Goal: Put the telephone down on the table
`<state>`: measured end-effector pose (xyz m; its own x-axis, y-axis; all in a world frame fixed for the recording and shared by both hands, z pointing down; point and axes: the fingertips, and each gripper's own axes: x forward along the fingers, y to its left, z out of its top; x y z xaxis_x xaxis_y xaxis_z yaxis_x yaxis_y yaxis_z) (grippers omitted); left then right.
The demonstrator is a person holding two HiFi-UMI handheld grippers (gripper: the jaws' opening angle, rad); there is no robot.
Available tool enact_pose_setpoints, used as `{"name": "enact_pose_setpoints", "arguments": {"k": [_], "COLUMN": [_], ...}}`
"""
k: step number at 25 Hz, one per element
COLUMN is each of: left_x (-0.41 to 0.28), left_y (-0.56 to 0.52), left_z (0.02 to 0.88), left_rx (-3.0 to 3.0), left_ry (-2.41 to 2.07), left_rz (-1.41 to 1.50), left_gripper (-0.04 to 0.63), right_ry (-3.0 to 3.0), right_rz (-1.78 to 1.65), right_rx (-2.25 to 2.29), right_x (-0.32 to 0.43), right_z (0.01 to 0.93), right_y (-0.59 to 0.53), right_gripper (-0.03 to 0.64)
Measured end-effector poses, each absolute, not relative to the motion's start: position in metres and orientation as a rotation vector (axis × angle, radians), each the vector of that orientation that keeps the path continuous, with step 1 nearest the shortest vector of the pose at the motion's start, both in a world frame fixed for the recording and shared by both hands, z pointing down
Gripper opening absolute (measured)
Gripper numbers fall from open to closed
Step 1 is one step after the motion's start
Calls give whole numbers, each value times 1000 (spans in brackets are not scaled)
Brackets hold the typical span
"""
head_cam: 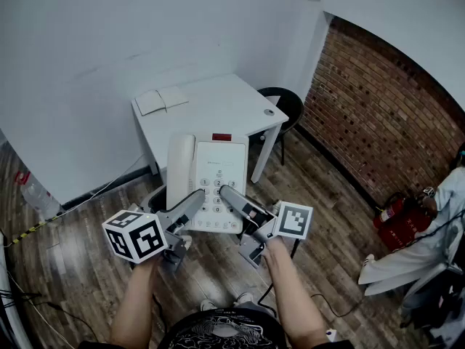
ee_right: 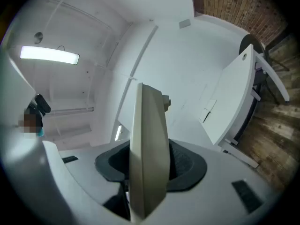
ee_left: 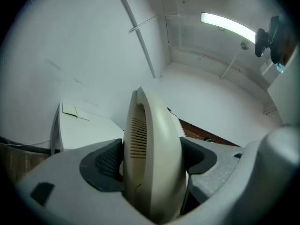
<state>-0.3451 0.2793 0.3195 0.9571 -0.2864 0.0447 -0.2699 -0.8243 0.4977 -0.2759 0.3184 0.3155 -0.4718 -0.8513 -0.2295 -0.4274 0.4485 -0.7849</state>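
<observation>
A cream desk telephone (head_cam: pixel 207 173), handset resting on its left side, is held in the air above the wooden floor, in front of the white table (head_cam: pixel 211 104). My left gripper (head_cam: pixel 196 199) is shut on the handset side; in the left gripper view the handset (ee_left: pixel 154 139) fills the gap between both dark pads (ee_left: pixel 107 163). My right gripper (head_cam: pixel 228 193) is shut on the phone's near right part. In the right gripper view the thin cream body edge (ee_right: pixel 147 144) stands upright between its pads (ee_right: pixel 180 165). The table (ee_right: pixel 234 102) lies off to the right there.
An open notebook (head_cam: pixel 160 99) lies at the table's back left and a small round object (head_cam: pixel 269 112) near its right edge. A black chair (head_cam: pixel 285 104) stands beside the table. A brick wall (head_cam: pixel 378 122) and a fire extinguisher (head_cam: pixel 392 213) are at right.
</observation>
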Motion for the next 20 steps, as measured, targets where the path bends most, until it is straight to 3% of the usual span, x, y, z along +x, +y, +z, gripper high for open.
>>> {"name": "enact_pose_setpoints", "arguments": {"k": [20], "left_x": [-321], "left_y": [265], "left_z": [337], "left_rx": [2612], "left_ry": [-355], "left_rz": [-23], "left_gripper": [365], "right_ry": [2036], "right_rz": [-866], "right_rx": [-1085], "right_x": [-253], "right_z": [335], "right_y": [307], "right_gripper": [192]}}
